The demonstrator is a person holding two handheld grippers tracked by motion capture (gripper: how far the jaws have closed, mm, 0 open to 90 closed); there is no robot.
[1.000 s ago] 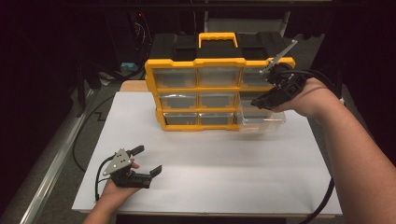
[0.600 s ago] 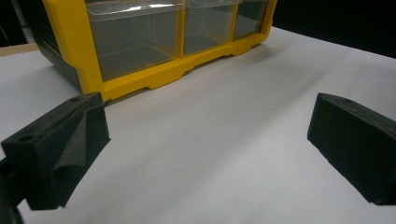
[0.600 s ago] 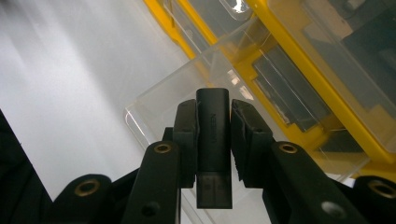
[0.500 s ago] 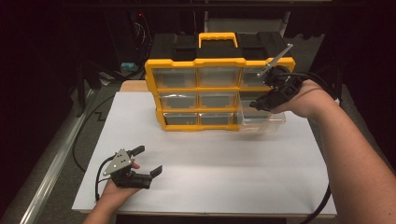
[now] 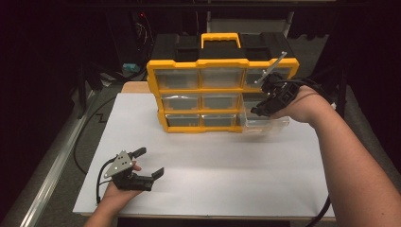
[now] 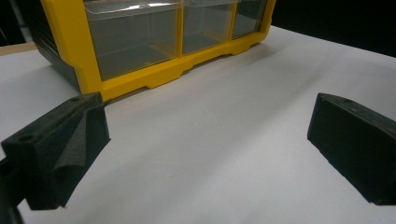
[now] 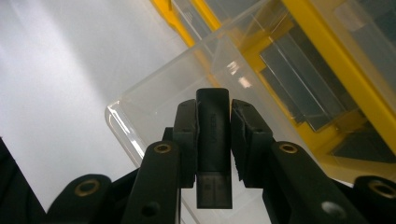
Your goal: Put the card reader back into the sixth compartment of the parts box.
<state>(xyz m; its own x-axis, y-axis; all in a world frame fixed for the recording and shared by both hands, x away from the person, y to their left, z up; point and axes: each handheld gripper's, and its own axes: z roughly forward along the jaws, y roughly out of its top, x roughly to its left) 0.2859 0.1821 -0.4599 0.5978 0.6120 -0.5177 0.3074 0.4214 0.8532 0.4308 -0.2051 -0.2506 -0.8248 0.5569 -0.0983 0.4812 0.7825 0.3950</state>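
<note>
A yellow organizer [image 5: 222, 94] with clear drawers stands at the back of the white board. Its lower right clear drawer [image 5: 265, 124] is pulled out toward me. My right gripper [image 5: 259, 109] hovers just above that drawer, shut on a small black stick. In the right gripper view the black stick [image 7: 213, 140] stands clamped between the right gripper [image 7: 213, 121] jaws, over the open clear drawer [image 7: 154, 98] and beside the yellow frame [image 7: 336, 56]. My left gripper [image 5: 149, 163] rests open on the board at the front left. The left gripper [image 6: 205, 140] faces the organizer [image 6: 140, 79], with nothing between its jaws.
The white board [image 5: 213, 161] covers the table, with bare room between the organizer and the front edge. A metal rail [image 5: 52, 170] runs along the left side. A black cable [image 5: 321, 213] trails from the right arm off the front right corner. The surroundings are dark.
My right hand with the black stick has edged slightly left and down over the drawer. The left gripper has kept still.
</note>
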